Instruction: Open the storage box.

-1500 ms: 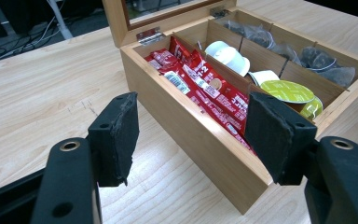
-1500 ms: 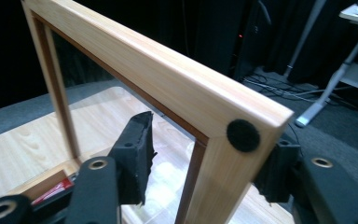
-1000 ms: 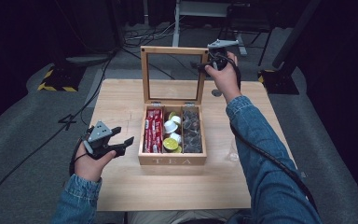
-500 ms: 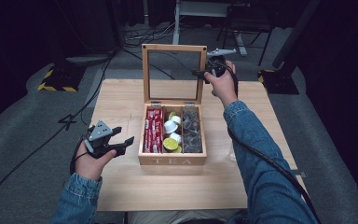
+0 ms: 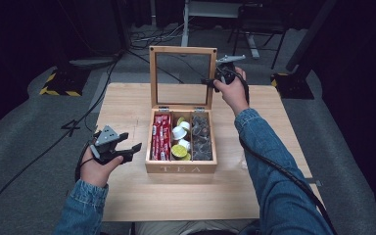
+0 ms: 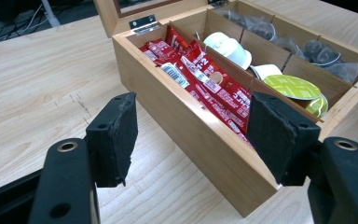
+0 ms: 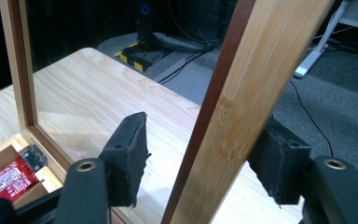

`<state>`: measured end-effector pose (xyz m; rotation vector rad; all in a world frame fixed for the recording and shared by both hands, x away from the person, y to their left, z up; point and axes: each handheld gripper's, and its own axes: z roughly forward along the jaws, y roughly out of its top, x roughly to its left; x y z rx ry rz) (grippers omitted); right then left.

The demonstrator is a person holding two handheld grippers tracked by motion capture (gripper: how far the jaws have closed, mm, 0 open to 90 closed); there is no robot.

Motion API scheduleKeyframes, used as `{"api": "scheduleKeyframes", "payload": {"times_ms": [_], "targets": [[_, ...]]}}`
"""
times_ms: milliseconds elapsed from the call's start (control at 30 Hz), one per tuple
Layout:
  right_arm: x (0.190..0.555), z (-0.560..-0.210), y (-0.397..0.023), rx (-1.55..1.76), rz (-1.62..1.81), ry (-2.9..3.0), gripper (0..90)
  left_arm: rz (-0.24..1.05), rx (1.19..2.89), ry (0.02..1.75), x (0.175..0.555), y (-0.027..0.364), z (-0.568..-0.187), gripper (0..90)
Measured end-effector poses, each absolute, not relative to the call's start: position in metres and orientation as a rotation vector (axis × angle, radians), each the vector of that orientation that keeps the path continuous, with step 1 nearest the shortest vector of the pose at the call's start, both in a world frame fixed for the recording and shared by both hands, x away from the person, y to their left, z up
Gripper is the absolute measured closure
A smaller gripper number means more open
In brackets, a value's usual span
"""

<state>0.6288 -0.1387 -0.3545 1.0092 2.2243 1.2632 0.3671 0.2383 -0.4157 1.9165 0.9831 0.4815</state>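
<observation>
Right gripper (image 5: 210,82): stood at the right frame bar of the raised lid (image 5: 182,76), up near its top corner. In the right gripper view the bar (image 7: 242,107) ran between the two jaws; the right pad lay against or just behind it, the left pad (image 7: 128,156) stood off with a gap, so the jaws straddled the bar half open. Whether the pads pressed it could not be told.

Left gripper (image 5: 127,148): hung over the table's left part, just beside the box's left wall, jaws apart and nothing between them. In the left gripper view the pads (image 6: 116,137) framed the box's near corner without touching it.

Tea box (image 5: 181,169): sat at the middle of the wooden table (image 5: 127,196), "TEA" on its front wall, lid upright on two hinges at the back.

Contents: red sachets (image 5: 161,137) in the left compartment, white and green capsules (image 5: 180,142) in the middle, dark tea bags (image 5: 201,137) in the right.

Lid: wooden frame round a clear pane.

Open room: bare tabletop lay left, right and in front of the box; the left gripper sat close to the table's left edge.

Surroundings: grey floor with cables (image 5: 142,41) beyond the far edge.
</observation>
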Motion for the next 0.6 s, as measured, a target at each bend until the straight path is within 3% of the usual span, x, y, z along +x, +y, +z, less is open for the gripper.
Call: {"api": "scheduleKeyframes", "payload": {"times_ms": [300, 600], "targets": [[0.614, -0.339, -0.158, 1.005, 1.346, 2.203, 30.0, 0.473, 1.920, 0.993, 0.365, 0.239, -0.415, 33.6], [0.568, -0.316, -0.181, 0.871, 1.461, 2.285, 23.6, 0.460, 1.941, 0.990, 0.368, 0.235, -0.418, 33.4]]}}
